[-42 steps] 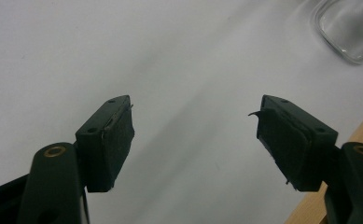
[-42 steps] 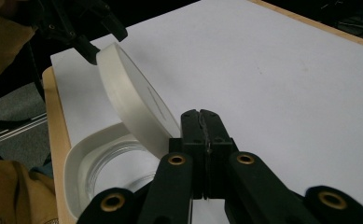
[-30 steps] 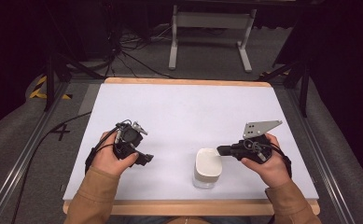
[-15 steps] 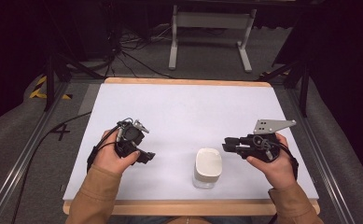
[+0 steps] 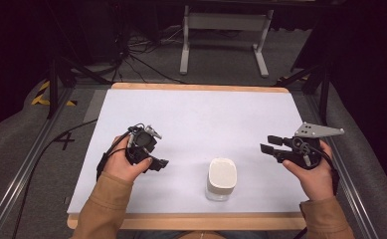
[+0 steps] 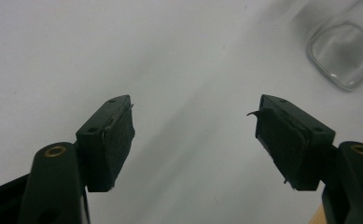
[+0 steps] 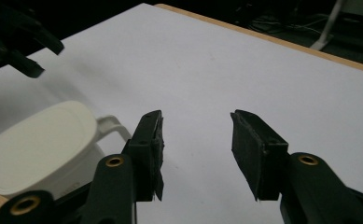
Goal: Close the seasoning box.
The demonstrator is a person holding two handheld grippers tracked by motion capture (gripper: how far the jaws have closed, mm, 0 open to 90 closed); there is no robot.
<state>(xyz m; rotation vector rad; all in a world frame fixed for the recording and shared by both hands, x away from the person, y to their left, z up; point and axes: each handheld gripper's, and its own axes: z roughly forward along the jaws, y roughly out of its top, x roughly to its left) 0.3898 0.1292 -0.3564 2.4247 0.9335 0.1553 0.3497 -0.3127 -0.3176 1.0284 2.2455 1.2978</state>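
The jar (image 5: pixel 222 178) stands upright near the table's (image 5: pixel 201 114) front edge, between both grippers. The right gripper (image 5: pixel 269 147), fingers just opened wide and empty, lies nearer; the left gripper (image 5: pixel 162 163) is open, empty.

Our one block, the white-lidded jar (image 5: pixel 222 178) near the front edge; open table (image 5: pixel 206 119) all around us.

Tan sleeves (image 5: pixel 106 209) covered both forearms; each black claw (image 5: pixel 273 145) had brass screws (image 7: pixel 115 161), and a grey 3-cornered plate (image 5: pixel 318 130) topped the right one.
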